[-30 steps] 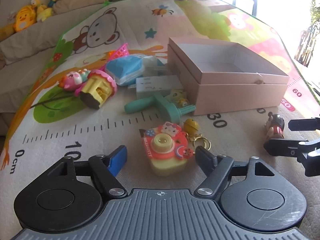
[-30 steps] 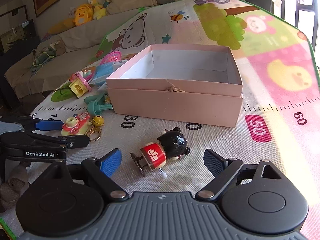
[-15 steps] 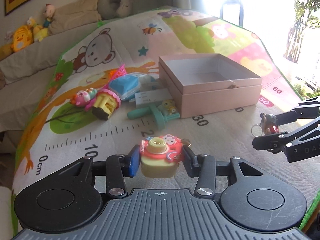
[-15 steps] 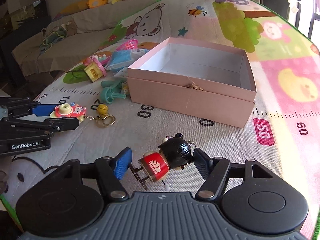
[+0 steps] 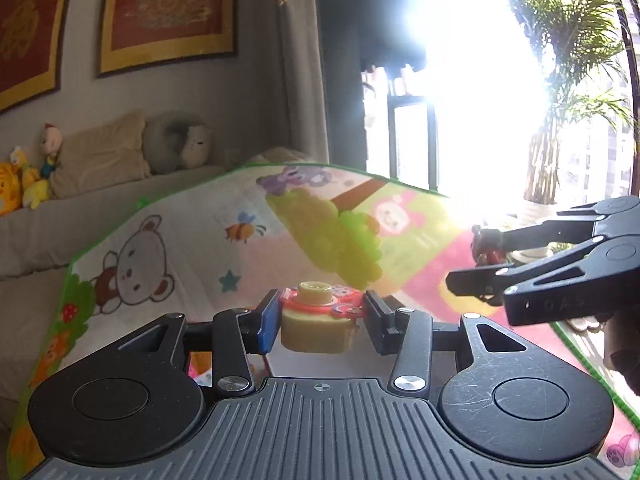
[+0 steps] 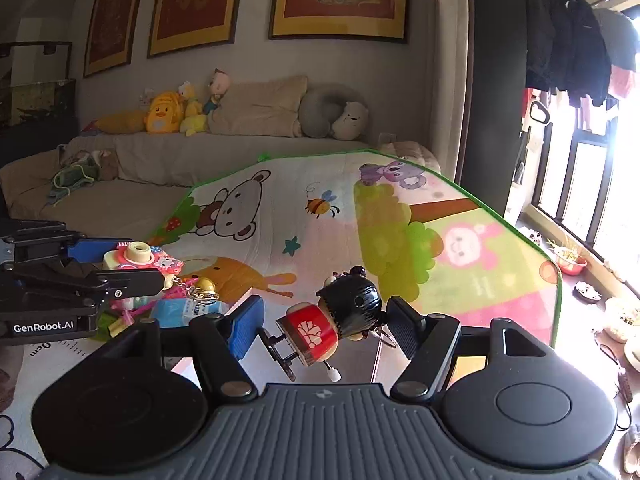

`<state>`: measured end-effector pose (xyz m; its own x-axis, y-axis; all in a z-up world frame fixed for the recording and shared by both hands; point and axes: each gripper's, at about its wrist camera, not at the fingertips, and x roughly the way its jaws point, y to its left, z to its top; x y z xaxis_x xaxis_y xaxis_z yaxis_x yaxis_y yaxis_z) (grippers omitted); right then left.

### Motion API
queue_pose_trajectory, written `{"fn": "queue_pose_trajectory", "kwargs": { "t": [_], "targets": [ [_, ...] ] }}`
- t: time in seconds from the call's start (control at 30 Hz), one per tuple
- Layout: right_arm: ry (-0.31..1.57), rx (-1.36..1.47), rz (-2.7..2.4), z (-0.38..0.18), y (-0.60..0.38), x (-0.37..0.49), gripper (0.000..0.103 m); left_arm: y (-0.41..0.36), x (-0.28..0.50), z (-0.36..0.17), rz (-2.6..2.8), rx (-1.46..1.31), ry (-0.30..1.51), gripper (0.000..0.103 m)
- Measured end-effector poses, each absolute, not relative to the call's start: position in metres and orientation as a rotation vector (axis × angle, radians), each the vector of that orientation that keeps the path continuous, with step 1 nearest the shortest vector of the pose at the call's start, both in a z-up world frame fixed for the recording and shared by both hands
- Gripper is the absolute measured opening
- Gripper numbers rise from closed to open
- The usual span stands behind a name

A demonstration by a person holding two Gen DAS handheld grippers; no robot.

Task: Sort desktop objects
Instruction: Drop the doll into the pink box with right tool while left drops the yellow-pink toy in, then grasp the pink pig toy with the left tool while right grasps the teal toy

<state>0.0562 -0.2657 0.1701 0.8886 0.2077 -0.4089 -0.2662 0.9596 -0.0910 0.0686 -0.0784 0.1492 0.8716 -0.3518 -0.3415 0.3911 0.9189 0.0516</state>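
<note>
While both toys hung lifted, left gripper (image 5: 320, 316) clamped the toy camera (image 5: 318, 322), right gripper (image 6: 324, 328) the doll (image 6: 340, 320) at frame centre (box unseen); I judged level carrying safest.

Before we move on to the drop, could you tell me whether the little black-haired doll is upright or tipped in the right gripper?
Tipped. The doll leans in the right gripper, head up-right, feet down-left.

"GenRobot.AI" stands in white on the black body of the left gripper (image 6: 162, 276). Beside it, the play mat (image 6: 280, 216) shows a ruler mark "0cm".
</note>
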Motion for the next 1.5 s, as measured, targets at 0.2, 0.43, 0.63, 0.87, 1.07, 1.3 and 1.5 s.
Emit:
{"fn": "queue_pose_trajectory", "kwargs": {
  "t": [0.2,0.43,0.63,0.87,1.07,1.3,1.5],
  "targets": [
    [0.517,-0.145,0.231,0.122,-0.262,0.108,0.079,-0.070,0.110,0.117,-0.368,0.093,0.411,0.079],
    [0.552,-0.156,0.265,0.093,-0.264,0.072,0.086,-0.006,0.075,0.065,-0.225,0.239,0.462,0.094],
    [0.576,-0.118,0.321,0.075,-0.248,0.041,0.086,0.075,0.094,0.048,0.044,0.165,0.527,0.092],
    [0.624,-0.146,0.399,0.065,-0.205,0.039,0.086,0.122,0.173,0.032,0.063,0.028,0.627,0.090],
    [0.607,-0.219,0.491,0.065,-0.161,0.034,0.085,0.119,0.194,0.019,-0.005,-0.032,0.692,0.054],
    [0.621,-0.384,0.555,0.046,-0.107,0.048,0.046,0.108,0.128,0.023,-0.084,0.003,0.686,0.047],
    [0.669,-0.432,0.544,0.019,-0.068,0.065,0.029,0.089,0.074,0.026,-0.190,0.043,0.695,0.047]
  ]
}}
